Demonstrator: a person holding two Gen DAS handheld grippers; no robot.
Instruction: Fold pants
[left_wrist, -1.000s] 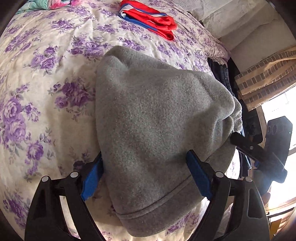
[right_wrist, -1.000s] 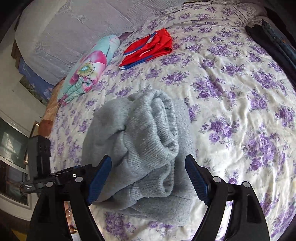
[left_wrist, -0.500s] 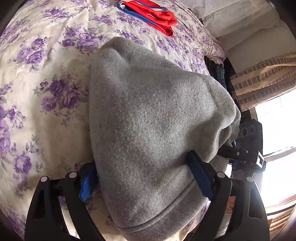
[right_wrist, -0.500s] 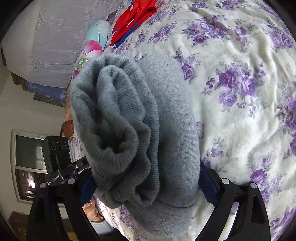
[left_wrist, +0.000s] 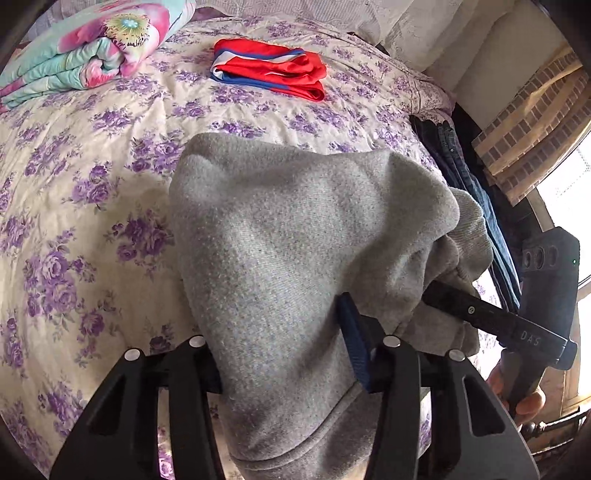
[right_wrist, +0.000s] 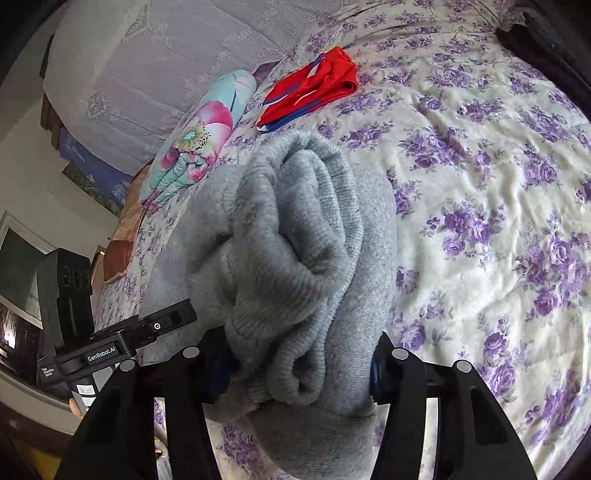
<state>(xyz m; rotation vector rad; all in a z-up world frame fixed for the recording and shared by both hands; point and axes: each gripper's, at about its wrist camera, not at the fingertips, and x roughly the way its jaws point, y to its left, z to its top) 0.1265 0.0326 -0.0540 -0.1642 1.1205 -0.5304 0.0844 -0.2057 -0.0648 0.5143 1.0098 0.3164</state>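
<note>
1. closest to the left wrist camera, the left gripper pinches a thick fold of the grey pants; its blue-padded fingers press into the fleece from both sides.
2. closest to the right wrist camera, the right gripper clamps the other end of the pants, where ribbed layers bunch together in a rolled stack between its jaws.
3. the pants form a bulky grey bundle gripped at both ends above the bed, near its front edge; a hem seam shows at the bottom of the left view.
4. each camera sees the other gripper at the edge of the bundle: the right one at the right of the left view, the left one at the left of the right view.
5. the bed is covered by a cream sheet with purple flowers.
6. further back, well apart from the pants, lies a folded red garment with blue and white trim.
7. beside it, toward the head of the bed, sits a folded quilt in teal and pink florals.
8. dark jeans lie along the right edge of the bed.
</note>
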